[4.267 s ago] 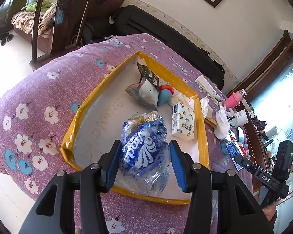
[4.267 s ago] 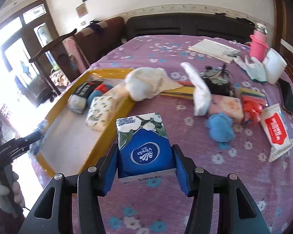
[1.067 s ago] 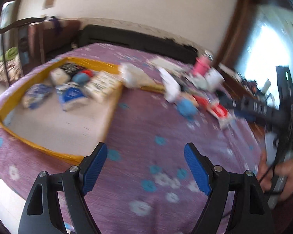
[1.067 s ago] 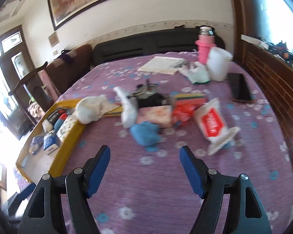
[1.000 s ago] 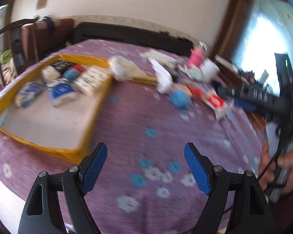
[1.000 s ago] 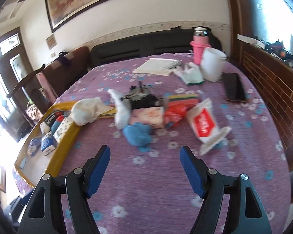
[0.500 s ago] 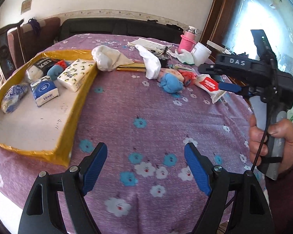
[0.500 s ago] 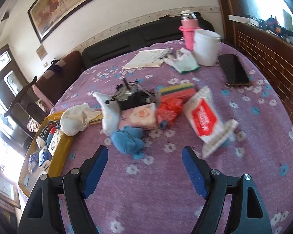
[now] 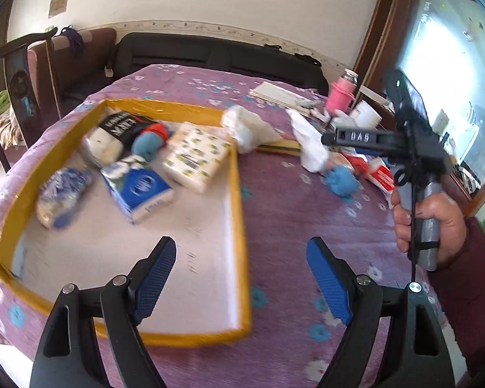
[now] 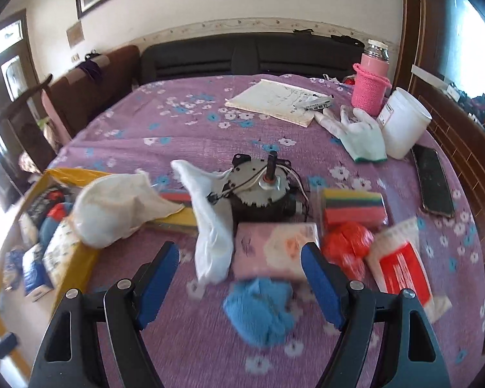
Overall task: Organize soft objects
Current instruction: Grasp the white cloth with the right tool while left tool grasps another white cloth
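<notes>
While both claws stand released and empty, the right gripper (image 10: 239, 278) hovers over the blue cloth (image 10: 258, 310) mid-table; the left gripper (image 9: 241, 278) hangs above the yellow tray (image 9: 239, 200) at the table's left edge, blue tissue pack (image 9: 139, 190) inside.

The yellow-rimmed tray (image 9: 239, 194) holds five soft things: a crumpled blue-and-white pack (image 9: 63, 195) near its left wall, a blue tissue pack (image 9: 139, 190) beside it, a white patterned tissue pack (image 9: 197, 160) against the right wall, a blue plush (image 9: 150, 142) and a black-labelled white pouch (image 9: 111, 134) at the far end. Outside the tray, a cream cloth (image 10: 113, 208) lies over its far corner, a white cloth (image 10: 211, 226) is just beyond that, then a pink tissue pack (image 10: 274, 245), a blue cloth (image 10: 262, 310), a red bag (image 10: 347, 242), a red-and-white wipes pack (image 10: 401, 265) and stacked sponges (image 10: 352, 205).
</notes>
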`<act>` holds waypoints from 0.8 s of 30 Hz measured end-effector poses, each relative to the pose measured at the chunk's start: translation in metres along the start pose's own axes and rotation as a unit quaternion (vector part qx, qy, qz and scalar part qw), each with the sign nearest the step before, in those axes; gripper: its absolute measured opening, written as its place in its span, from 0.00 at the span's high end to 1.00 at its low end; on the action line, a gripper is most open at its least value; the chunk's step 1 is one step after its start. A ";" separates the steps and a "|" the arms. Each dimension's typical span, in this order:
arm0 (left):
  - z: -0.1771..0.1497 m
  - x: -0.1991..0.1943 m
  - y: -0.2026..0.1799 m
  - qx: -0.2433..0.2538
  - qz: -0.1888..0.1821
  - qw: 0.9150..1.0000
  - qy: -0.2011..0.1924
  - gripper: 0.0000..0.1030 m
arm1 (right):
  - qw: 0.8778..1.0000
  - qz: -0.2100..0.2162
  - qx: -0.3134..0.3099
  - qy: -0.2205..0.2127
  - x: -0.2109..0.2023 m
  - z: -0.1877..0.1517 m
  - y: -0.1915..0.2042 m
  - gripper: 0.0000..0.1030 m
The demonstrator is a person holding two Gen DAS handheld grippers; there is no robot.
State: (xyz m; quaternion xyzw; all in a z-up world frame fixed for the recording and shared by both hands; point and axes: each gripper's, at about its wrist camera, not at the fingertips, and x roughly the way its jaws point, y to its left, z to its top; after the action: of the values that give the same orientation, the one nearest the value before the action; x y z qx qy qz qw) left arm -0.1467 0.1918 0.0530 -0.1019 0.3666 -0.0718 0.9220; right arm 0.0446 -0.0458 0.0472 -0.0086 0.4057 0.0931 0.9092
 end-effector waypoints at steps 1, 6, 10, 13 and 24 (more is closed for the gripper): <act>0.005 -0.001 0.007 -0.005 0.001 1.000 -0.002 0.20 | 1.000 -0.001 0.000 0.002 0.006 0.002 0.002 0.21; 0.024 -0.004 0.024 -0.016 0.001 1.000 -0.011 0.20 | 1.000 -0.008 -0.005 0.021 0.038 0.007 0.014 0.22; 0.049 -0.001 0.030 -0.033 -0.020 0.999 -0.013 0.19 | 1.000 -0.009 -0.007 0.028 0.047 0.005 0.015 0.72; 0.067 0.010 0.030 -0.047 -0.035 0.998 -0.005 0.19 | 1.000 0.018 0.019 0.016 0.038 0.002 0.004 0.83; 0.137 0.116 -0.020 0.073 0.039 0.996 0.044 0.19 | 0.988 0.099 0.108 -0.048 -0.026 -0.021 -0.063 0.83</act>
State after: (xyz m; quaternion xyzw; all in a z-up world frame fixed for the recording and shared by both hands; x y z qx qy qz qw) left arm 0.0302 0.1673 0.0783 -0.0169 0.4041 -0.0663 0.9121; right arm 0.0238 -0.1140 0.0487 0.1340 0.3679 0.1391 0.9096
